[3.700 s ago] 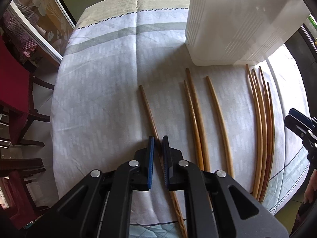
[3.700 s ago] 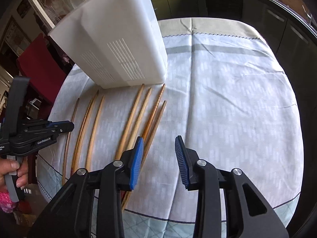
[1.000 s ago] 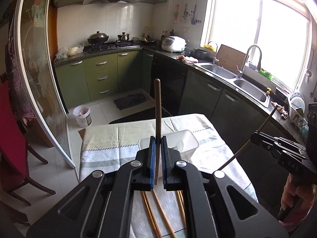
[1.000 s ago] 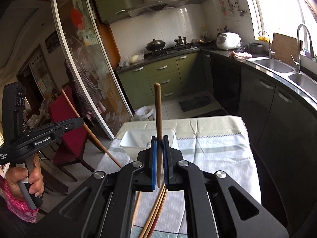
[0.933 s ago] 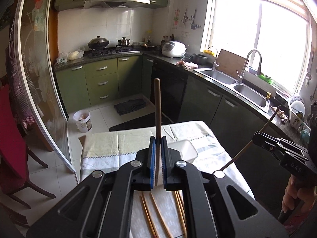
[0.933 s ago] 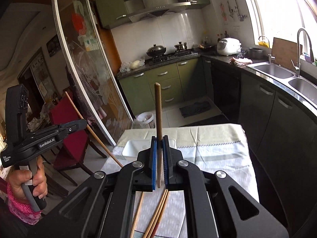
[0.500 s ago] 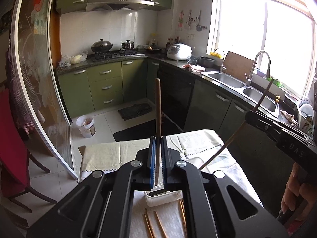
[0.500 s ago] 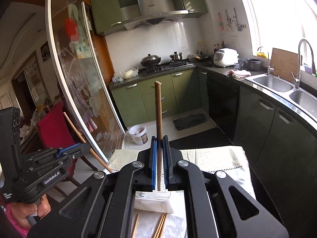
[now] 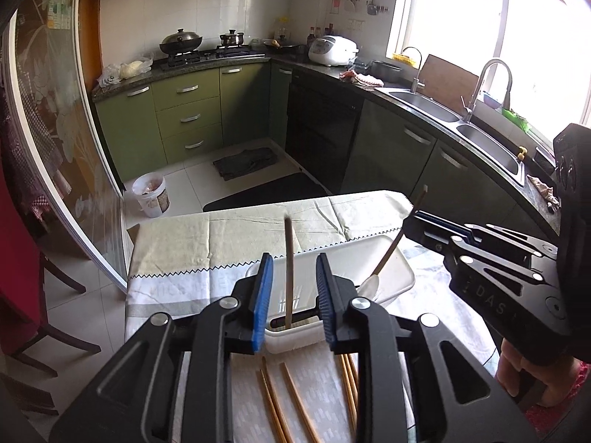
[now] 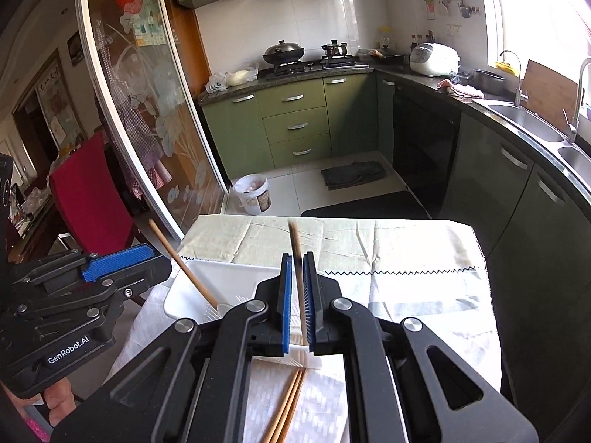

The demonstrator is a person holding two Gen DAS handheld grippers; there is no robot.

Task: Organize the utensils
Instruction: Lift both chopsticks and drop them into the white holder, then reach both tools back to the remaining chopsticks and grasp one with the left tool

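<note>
Two views. Left wrist view: the left tongs [image 9: 291, 297] are opening, blue pads apart, with one chopstick [image 9: 288, 273] standing upright between them and touching neither pad; its lower end sits inside the white plastic holder [image 9: 391, 277] on the table [image 9: 229, 243], which is covered with a pale patterned cloth. More loose chopsticks [image 9: 291, 398] lie flat on the cloth just in front of the holder. At right, the right tongs [image 9: 436, 227] are closed on a second chopstick [image 9: 397, 240], tilted, its lower end down in the holder. Right wrist view: the right tongs [image 10: 296, 302] are clamped on that chopstick [image 10: 295, 258], upright between the pads over the holder [image 10: 229, 277]. Two chopsticks on the cloth [image 10: 286, 402] lie side by side, touching. At left, the left tongs [image 10: 122, 258] show beside the first chopstick [image 10: 181, 262], which leans into the holder; a hand [image 10: 55, 402] grips the handle below.
</note>
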